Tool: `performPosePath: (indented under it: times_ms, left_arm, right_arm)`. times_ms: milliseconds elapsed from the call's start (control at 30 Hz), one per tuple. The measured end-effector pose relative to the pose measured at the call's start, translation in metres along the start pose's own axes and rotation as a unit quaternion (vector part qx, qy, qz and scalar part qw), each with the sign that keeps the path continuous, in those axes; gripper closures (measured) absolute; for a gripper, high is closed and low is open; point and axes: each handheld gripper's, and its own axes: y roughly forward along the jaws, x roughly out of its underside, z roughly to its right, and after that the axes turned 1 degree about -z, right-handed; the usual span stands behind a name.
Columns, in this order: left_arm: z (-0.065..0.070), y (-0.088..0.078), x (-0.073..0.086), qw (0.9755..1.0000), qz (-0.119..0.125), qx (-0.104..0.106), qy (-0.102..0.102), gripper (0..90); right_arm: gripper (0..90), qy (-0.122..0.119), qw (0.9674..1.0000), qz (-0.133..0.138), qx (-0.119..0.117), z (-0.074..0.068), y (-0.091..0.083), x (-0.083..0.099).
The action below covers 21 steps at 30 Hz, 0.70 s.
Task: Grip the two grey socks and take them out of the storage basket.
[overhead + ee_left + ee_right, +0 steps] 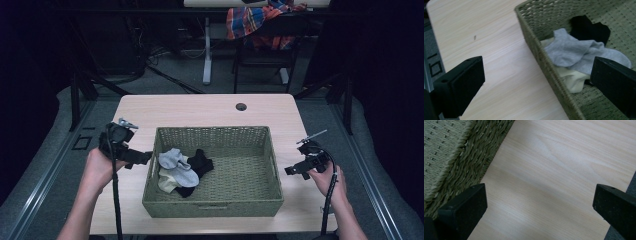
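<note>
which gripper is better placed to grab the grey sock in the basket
Left. The left gripper hangs open at the basket wall beside the grey sock; the right gripper is open over bare table.

The high view looks forward and down from above the near edge, taking in the whole table (210, 107); the left gripper view sits close, facing the basket (536, 50) wall at its 1 o'clock; the right gripper view, closer, catches that basket (461, 152) at 10 o'clock; all share it.

Basket (215, 200) at the middle of the table (200, 107), socks (182, 170) in its left part, chair (265, 45) behind the table
</note>
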Motion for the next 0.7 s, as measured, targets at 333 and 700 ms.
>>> performPosePath:
  times_ms: [333, 700]
  left_arm:
    - [0.027, 0.027, -0.03, 0.997, -0.046, 0.031, 0.054, 0.1]
    - [0.055, 0.067, -0.042, 0.9886, -0.094, 0.059, 0.102, 3.9]
  right_arm:
    - [0.0, 0.001, 0.9999, 0.009, -0.007, -0.001, -0.002, -0.001]
    - [0.0, 0.001, 0.9999, 0.007, -0.009, 0.002, -0.003, 0.0]
